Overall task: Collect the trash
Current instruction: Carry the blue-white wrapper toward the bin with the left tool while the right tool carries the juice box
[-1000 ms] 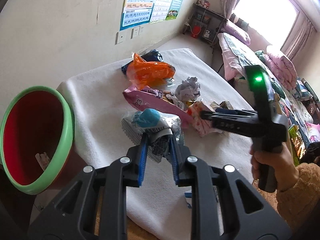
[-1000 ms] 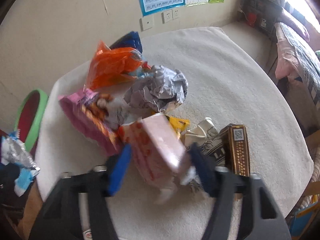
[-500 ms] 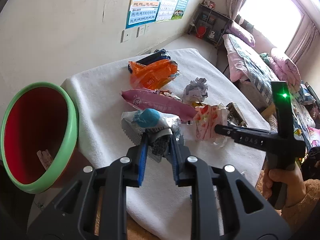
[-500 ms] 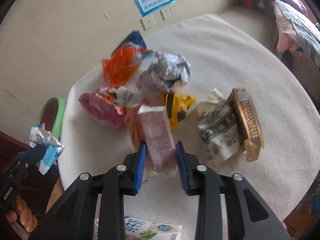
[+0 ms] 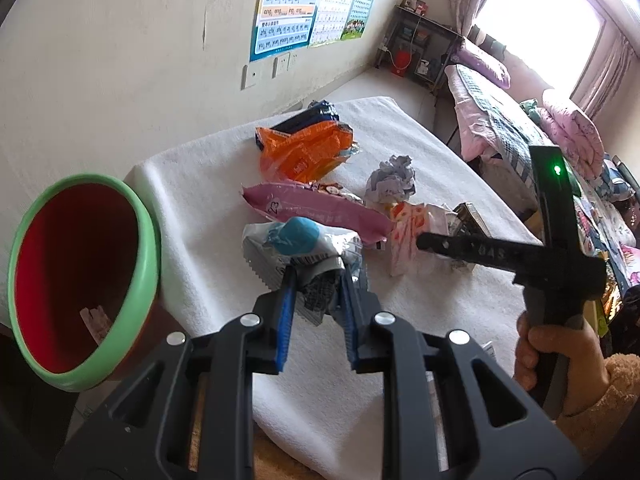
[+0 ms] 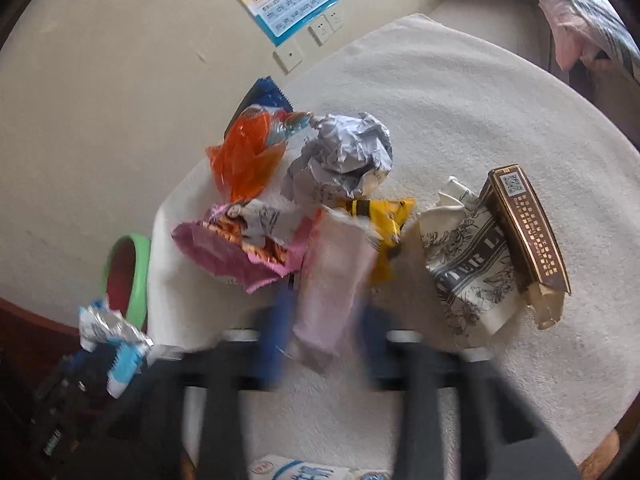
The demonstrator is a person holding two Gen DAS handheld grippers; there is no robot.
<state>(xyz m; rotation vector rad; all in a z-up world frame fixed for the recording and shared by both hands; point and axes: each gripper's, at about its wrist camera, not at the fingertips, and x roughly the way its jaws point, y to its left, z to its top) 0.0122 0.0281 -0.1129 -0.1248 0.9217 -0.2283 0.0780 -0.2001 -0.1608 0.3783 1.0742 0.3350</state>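
Two grippers clamping trash | left gripper (image 5: 316, 280) pinching silver-blue wrapper (image 5: 298, 246) beside green-rimmed bin (image 5: 148, 240) off table edge | right gripper (image 6: 326, 316) squeezing pink packet (image 6: 334, 276) | remaining litter crowding white cloth table (image 6: 500, 128) near wall, right half lying bare | bed (image 5: 520, 128) standing beyond

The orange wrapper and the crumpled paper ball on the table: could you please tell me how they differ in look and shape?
The orange wrapper is bright, glossy plastic film, while the paper ball is dull grey-white printed paper. The wrapper lies spread out and fairly flat; the paper ball is scrunched into a rounded lump that stands taller. The wrapper sits nearer the wall, partly over a blue packet; the paper ball sits further toward the bed side. Both rest loose on the white table cover, held by neither gripper.
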